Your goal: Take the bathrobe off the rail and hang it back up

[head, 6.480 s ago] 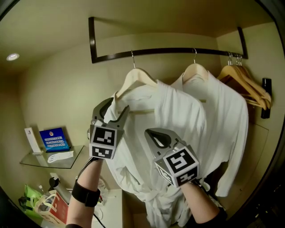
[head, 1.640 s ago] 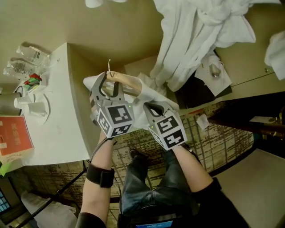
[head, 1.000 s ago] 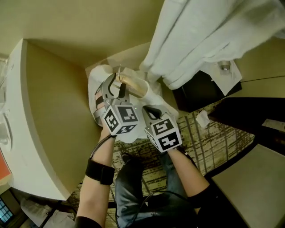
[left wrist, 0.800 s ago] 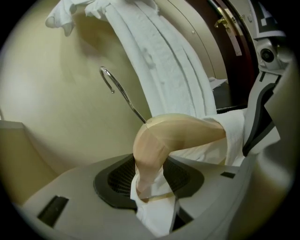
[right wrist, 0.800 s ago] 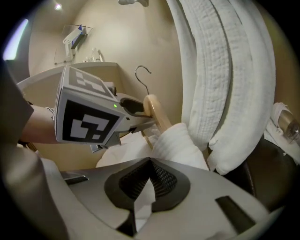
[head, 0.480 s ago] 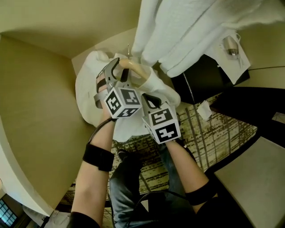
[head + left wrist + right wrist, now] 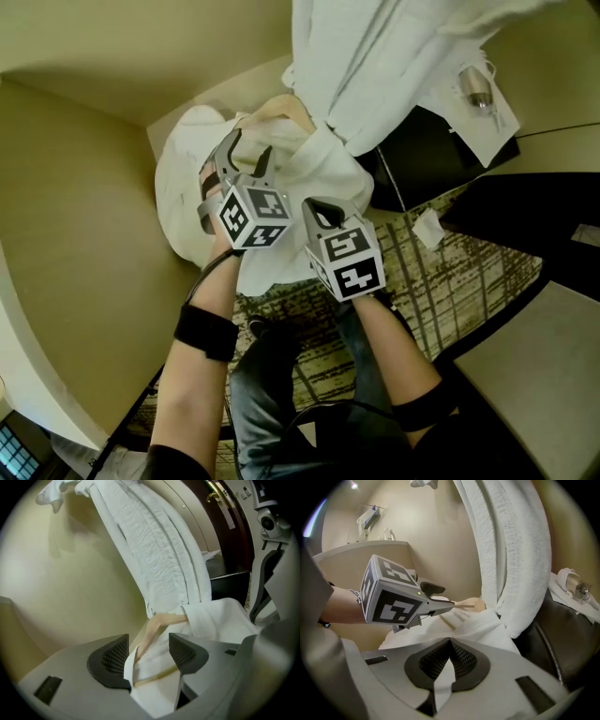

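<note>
The white bathrobe [image 7: 187, 192] lies bunched on a low beige surface, still on its wooden hanger [image 7: 286, 111]. My left gripper [image 7: 246, 155] stands over it. Its jaws have just been opening, and the hanger's arm [image 7: 157, 625] and a fold of robe sit loose between them, not pressed. My right gripper [image 7: 319, 211] is beside it, shut on a strip of the robe's cloth [image 7: 443, 679]. In the right gripper view the left gripper's marker cube [image 7: 389, 597] shows just ahead. A second white robe [image 7: 375, 56] hangs above.
A black case [image 7: 422, 150] stands to the right, with a white bag and a metal object [image 7: 473, 89] on it. Patterned carpet [image 7: 450, 272] covers the floor. A beige wall [image 7: 75, 234] closes the left side. The person's legs [image 7: 309, 403] are below.
Both grippers have come down with the robe from the rail to the low surface. The left jaws have widened off the hanger; the right stays shut on the cloth.
</note>
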A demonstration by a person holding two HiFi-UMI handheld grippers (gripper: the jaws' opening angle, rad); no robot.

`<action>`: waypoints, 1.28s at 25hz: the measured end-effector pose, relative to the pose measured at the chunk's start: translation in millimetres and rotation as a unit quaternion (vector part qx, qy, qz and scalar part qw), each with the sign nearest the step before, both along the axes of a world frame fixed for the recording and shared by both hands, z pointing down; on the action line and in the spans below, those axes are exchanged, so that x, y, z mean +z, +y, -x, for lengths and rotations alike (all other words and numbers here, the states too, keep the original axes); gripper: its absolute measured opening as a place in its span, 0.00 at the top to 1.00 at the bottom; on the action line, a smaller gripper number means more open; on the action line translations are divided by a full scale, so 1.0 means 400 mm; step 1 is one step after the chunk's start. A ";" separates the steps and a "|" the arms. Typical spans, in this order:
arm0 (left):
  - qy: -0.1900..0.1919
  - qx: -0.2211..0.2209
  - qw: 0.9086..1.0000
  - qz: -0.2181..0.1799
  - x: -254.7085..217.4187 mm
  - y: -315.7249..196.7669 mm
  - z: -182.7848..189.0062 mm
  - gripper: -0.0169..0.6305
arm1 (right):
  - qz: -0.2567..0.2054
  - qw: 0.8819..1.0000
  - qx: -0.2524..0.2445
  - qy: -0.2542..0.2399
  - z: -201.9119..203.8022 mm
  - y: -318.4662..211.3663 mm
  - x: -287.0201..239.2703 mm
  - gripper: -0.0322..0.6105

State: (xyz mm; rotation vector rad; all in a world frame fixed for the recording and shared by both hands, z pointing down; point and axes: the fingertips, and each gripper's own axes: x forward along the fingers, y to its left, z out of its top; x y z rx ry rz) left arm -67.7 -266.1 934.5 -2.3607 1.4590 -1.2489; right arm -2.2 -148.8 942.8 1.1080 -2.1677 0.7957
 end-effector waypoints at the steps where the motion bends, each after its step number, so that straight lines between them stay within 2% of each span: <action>1: 0.001 0.001 1.000 0.001 -0.003 0.009 0.001 0.56 | 0.000 1.000 0.001 0.000 -0.001 0.004 -0.002 0.92; 6: 0.004 -0.004 1.000 -0.003 -0.049 0.059 0.013 0.57 | 0.001 1.000 0.004 -0.002 -0.001 0.031 -0.029 0.92; 7: 0.007 -0.009 1.000 -0.004 -0.068 0.068 0.017 0.60 | 0.000 1.000 0.004 -0.002 -0.002 0.035 -0.044 0.92; 10: 0.019 -0.026 0.999 -0.012 -0.161 0.099 0.029 0.72 | -0.010 1.000 0.005 -0.006 -0.008 0.038 -0.120 0.92; 14: 0.049 -0.034 0.998 -0.018 -0.338 0.166 0.039 0.97 | -0.029 0.999 -0.003 -0.014 -0.009 0.045 -0.294 0.92; 21: 0.152 -0.061 0.987 -0.001 -0.774 0.323 0.057 0.97 | -0.073 0.997 -0.020 -0.033 0.002 0.078 -0.694 0.92; 24: 0.185 -0.073 0.980 -0.002 -0.961 0.386 0.076 0.97 | -0.097 0.994 -0.033 -0.045 -0.004 0.105 -0.863 0.92; 26: 0.203 -0.075 0.976 -0.016 -1.072 0.406 0.089 0.97 | -0.120 0.990 -0.041 -0.054 -0.013 0.104 -0.966 0.92; 29: 0.224 -0.083 0.970 -0.038 -1.201 0.430 0.128 0.97 | -0.157 0.984 -0.054 -0.064 -0.012 0.097 -1.101 0.92; 32: 0.240 -0.093 0.966 -0.036 -1.278 0.500 0.167 0.97 | -0.173 0.980 -0.067 -0.072 -0.005 0.142 -1.191 0.92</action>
